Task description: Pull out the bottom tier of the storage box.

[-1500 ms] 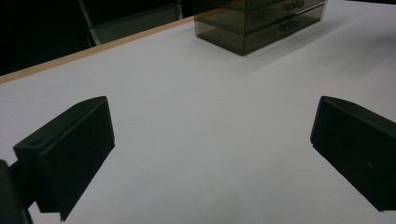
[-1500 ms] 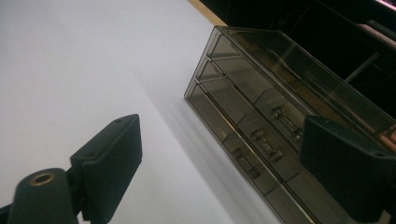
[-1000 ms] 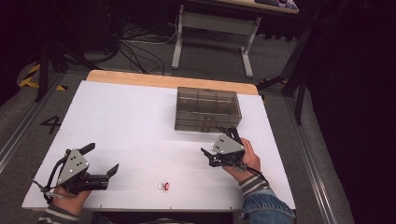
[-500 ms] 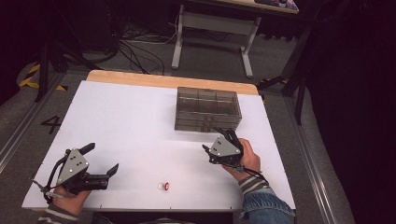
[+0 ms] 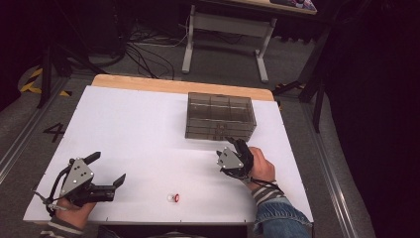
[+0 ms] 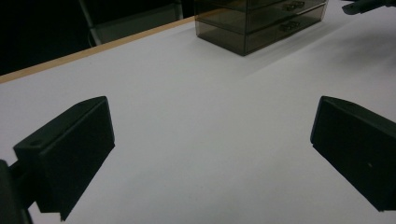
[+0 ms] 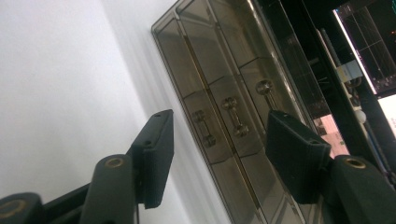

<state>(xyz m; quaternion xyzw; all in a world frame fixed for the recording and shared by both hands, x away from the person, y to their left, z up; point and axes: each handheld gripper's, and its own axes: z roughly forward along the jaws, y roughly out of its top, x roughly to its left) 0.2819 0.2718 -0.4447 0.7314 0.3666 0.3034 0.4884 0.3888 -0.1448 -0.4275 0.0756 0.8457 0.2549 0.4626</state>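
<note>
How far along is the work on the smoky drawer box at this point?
Nothing looks done: the drawer box has its drawers shut. In hand: the right tongs, jaws just narrowing with nothing between them, face the drawer handles. Left: gripping and pulling. The left tongs wait open.

The high view looks forward and down from above the person's side, taking in the whole surface. The left gripper view sits low over it, facing the drawer box well off; the right gripper view is rolled sideways, close to that box — shared by all three.
</note>
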